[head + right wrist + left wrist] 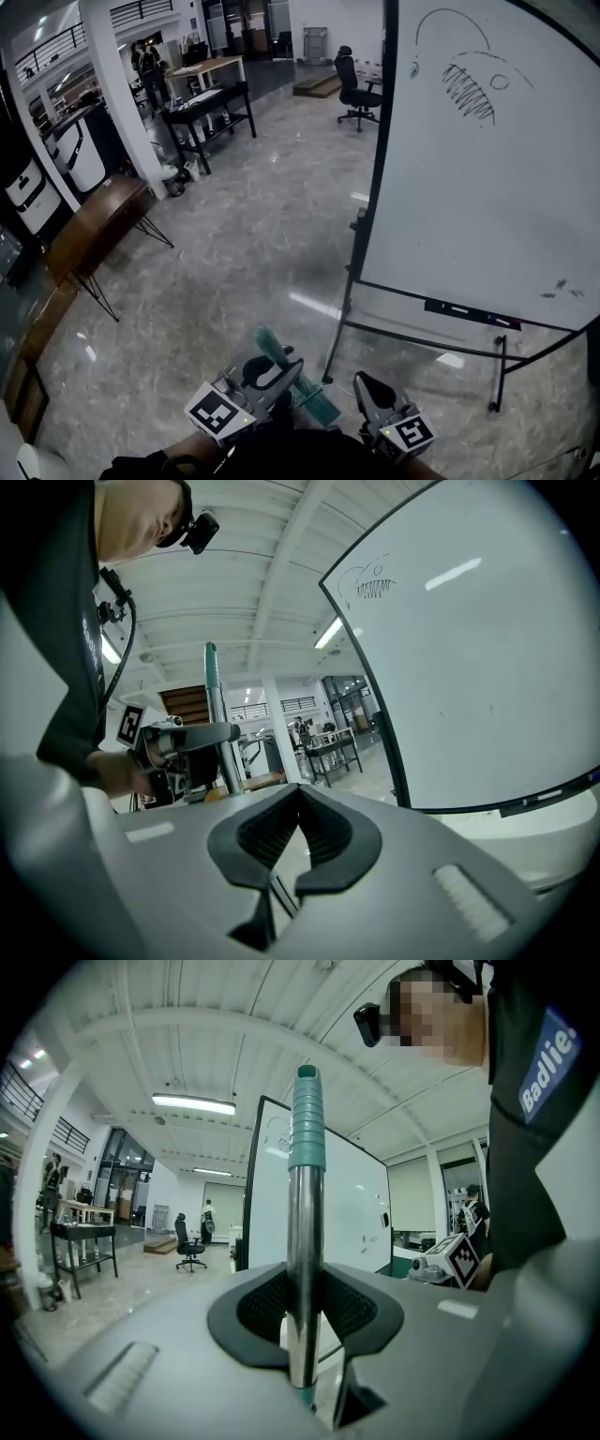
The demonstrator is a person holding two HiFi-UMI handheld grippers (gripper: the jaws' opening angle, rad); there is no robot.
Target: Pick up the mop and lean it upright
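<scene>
1. The left gripper (302, 1288) is clamped on the mop handle (302, 1222), with its pads pressing the metal pole from both sides.
2. The handle stands upright through the jaws. Its teal grip (307, 1119) rises at 12 o'clock above them.
3. The right gripper (300, 803) is closed with nothing between its pads, and the tips meet. In the head view it sits just beside the left gripper, at its 3 o'clock, apart from the mop.
4. From the right gripper view, the left gripper and the pole show at 9 o'clock.
5. The whiteboard (478, 159) stands on its frame at 2 o'clock in the head view, near the pole. A scribbled drawing is at its top.
6. The glossy floor (244, 244) spreads beyond. A black table (211, 108) is at 11 o'clock and an office chair (356, 89) at 12 o'clock, both well apart from the grippers.
</scene>
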